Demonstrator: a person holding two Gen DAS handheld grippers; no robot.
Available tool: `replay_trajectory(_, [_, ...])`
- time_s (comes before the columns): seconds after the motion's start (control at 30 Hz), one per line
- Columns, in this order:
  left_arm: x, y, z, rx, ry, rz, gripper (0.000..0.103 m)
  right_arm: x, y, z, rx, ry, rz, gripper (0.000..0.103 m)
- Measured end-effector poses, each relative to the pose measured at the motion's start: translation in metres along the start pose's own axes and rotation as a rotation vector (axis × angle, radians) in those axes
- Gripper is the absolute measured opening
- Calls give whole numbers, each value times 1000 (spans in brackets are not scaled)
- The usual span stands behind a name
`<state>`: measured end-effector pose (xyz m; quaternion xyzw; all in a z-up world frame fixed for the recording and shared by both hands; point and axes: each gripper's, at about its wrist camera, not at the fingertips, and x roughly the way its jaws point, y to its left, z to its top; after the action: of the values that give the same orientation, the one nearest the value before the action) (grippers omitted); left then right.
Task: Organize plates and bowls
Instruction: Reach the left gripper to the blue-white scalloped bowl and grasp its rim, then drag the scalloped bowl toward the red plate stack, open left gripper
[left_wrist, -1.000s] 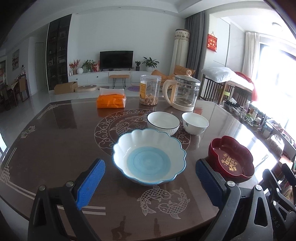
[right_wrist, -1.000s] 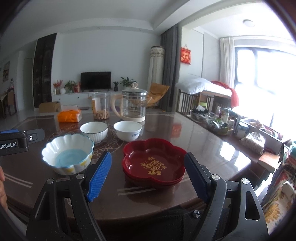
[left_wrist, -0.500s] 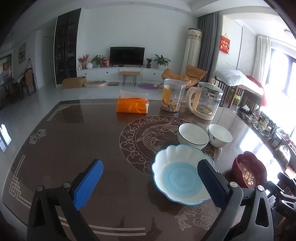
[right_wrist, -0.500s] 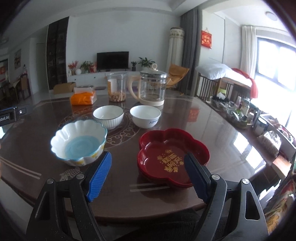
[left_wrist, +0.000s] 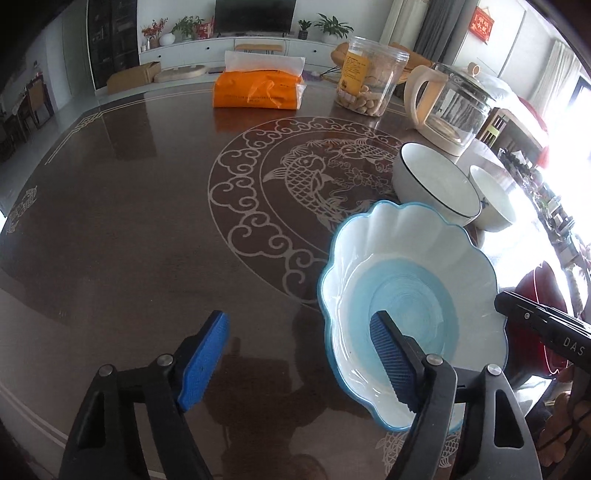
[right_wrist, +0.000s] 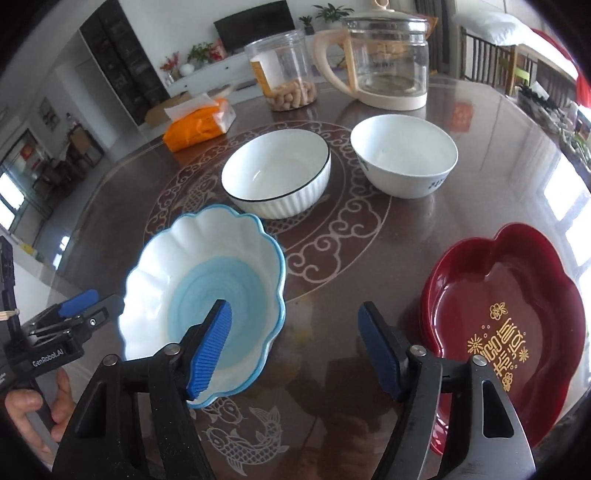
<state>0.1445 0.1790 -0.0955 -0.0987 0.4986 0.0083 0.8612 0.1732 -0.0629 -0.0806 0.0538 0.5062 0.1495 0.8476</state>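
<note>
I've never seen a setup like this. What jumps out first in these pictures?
The scalloped blue bowl sits nearest on the dark fish-patterned table, with both open grippers, left and right, straddling its opposite rims. A glossy red dish with gold writing lies to its right. Behind stand two white bowls, then an orange tissue pack, a jar and a glass kettle.

Dark brown glossy table (right_wrist: 480, 155), carp inlay: scalloped blue-white bowl (right_wrist: 207, 280), black-rimmed ribbed white bowl (right_wrist: 277, 173), plain white bowl (right_wrist: 402, 155), red flower-shaped lacquer plate (right_wrist: 509, 314), orange tissue pack (left_wrist: 258, 90), clear plastic jar (left_wrist: 371, 86), glass kettle (right_wrist: 388, 62).
</note>
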Motion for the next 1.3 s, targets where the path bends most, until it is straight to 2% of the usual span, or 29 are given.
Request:
replay_trajectory(0.03, [6, -1, 0, -1, 13, 2, 72, 8, -2, 2, 12, 25, 24, 33])
replay_trajectory(0.1, [17, -4, 0, 0, 43, -2, 57, 17, -3, 4, 28, 51, 33, 34])
replay_trajectory(0.13, [22, -5, -1, 1, 59, -10, 52, 21, -1, 4, 19, 52, 26, 35])
replay_trajectory(0.17, [26, -7, -2, -1, 74, -19, 39, 25, 1, 5, 6, 61, 24, 35])
replay_trajectory(0.23, [29, -8, -2, -16, 80, -65, 28, 33, 4, 7, 3, 76, 28, 33])
replay_trajectory(0.27, [29, -10, -1, -16, 79, -76, 19, 37, 4, 7, 6, 87, 36, 30])
replay_trajectory(0.3, [29, -13, -1, -12, 83, -87, 12, 39, 3, 8, 12, 103, 47, 20])
replay_trajectory(0.37, [28, -15, -2, -22, 81, -76, 12, 45, 2, 9, 33, 119, 77, 17])
replay_trajectory(0.4, [27, -15, -3, -25, 82, -83, 12, 45, 3, 9, 33, 120, 86, 12])
replay_trajectory(0.47, [21, -17, -7, -26, 81, -89, 12, 43, 7, 8, 6, 110, 52, 12])
replay_trajectory(0.57, [1, -26, -18, 22, 42, -58, 12, 33, 4, 1, 18, 103, 85, 13])
replay_trajectory(0.67, [-19, -28, -30, 28, 19, -81, 12, 11, 12, -8, -6, 65, 84, 13])
replay_trajectory(0.87, [-42, -31, -50, 33, -3, -76, 12, -25, 16, -29, -29, 29, 84, 13])
replay_trajectory(1.13, [-20, -29, -72, 19, 49, -57, 12, -2, 12, -44, -16, 71, 82, 13])
replay_trajectory(1.3, [-19, -35, -77, 49, 19, -38, 12, 9, 4, -52, -11, 81, 71, 12])
